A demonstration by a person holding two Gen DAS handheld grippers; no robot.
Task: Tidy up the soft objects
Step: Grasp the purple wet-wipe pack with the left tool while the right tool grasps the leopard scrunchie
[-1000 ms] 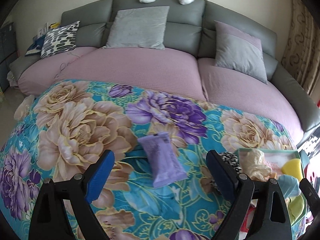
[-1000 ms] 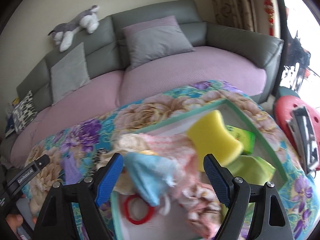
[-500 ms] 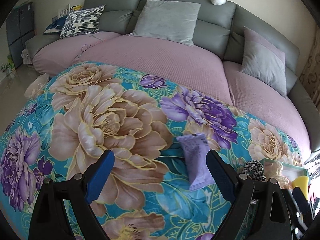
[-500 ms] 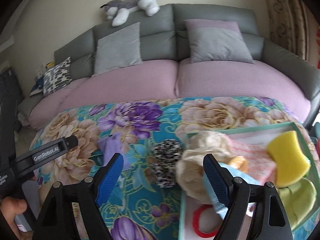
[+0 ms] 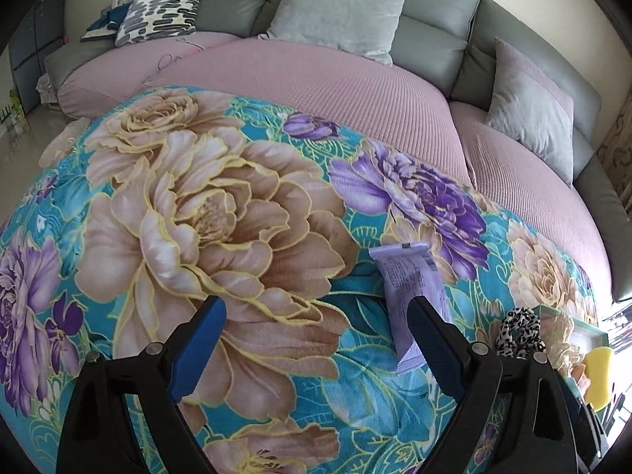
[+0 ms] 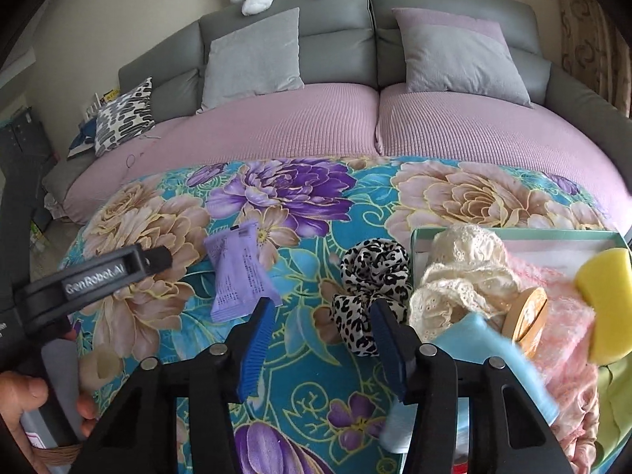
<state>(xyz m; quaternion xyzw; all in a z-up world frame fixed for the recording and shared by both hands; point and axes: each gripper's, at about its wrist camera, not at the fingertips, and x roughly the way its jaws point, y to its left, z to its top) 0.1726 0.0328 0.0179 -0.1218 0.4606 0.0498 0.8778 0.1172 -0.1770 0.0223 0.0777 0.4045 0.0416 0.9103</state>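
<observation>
A curved grey sofa [image 6: 355,39] is set against a cream wall [image 6: 138,12]; its seat is covered in mauve fabric [image 6: 316,118]; grey cushions [image 6: 252,55] are propped along the backrest; a patterned curtain [image 6: 584,35] is seen at the right; pale floor [image 5: 23,134] is lit by daylight.

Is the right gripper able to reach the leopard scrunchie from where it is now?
Probably yes. The scrunchie lies bare on the blanket, just ahead of the right gripper, whose closing jaws hold nothing. The box and cream lace crowd its right side only.
</observation>
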